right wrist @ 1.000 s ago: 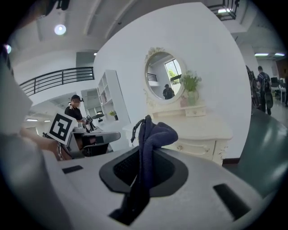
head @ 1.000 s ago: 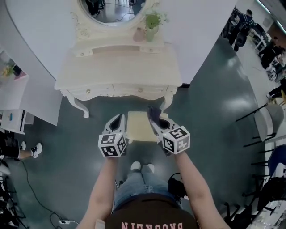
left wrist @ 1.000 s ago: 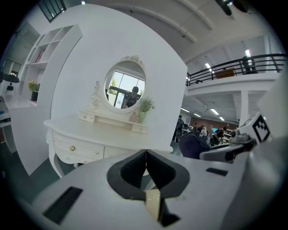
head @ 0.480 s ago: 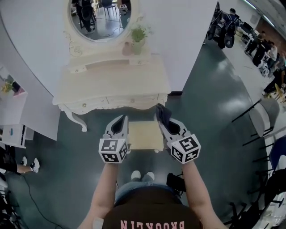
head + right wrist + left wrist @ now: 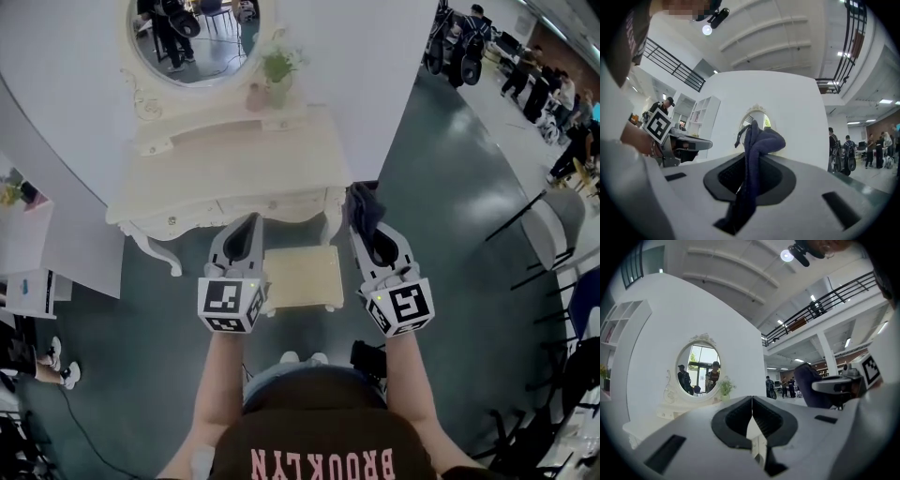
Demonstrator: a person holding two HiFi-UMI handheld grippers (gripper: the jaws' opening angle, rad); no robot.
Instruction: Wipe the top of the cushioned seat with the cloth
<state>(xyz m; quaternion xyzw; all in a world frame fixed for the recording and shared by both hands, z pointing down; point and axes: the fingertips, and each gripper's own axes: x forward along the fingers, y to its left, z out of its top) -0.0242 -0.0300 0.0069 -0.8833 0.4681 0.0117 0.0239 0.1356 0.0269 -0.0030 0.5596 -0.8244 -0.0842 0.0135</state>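
The right hand-held gripper (image 5: 367, 228) pinches the cloth (image 5: 364, 207) high over the seat (image 5: 302, 277), ready for wiping — the left hand-held gripper (image 5: 250, 223) idles, jaws together and empty.

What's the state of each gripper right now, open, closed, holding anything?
Left gripper: closed, jaws together, nothing between them.
Right gripper: closed on the dark blue cloth.

floor (image 5: 450, 216): dark teal, glossy
wall (image 5: 66, 103): white, curved, behind vanity (image 5: 234, 164)
vanity: cream, carved legs, oval mirror (image 5: 192, 37), small plant (image 5: 277, 67) on top
shelf (image 5: 23, 248): white, at left
upper level: black railing (image 5: 834, 291), ceiling lights (image 5: 847, 342) on
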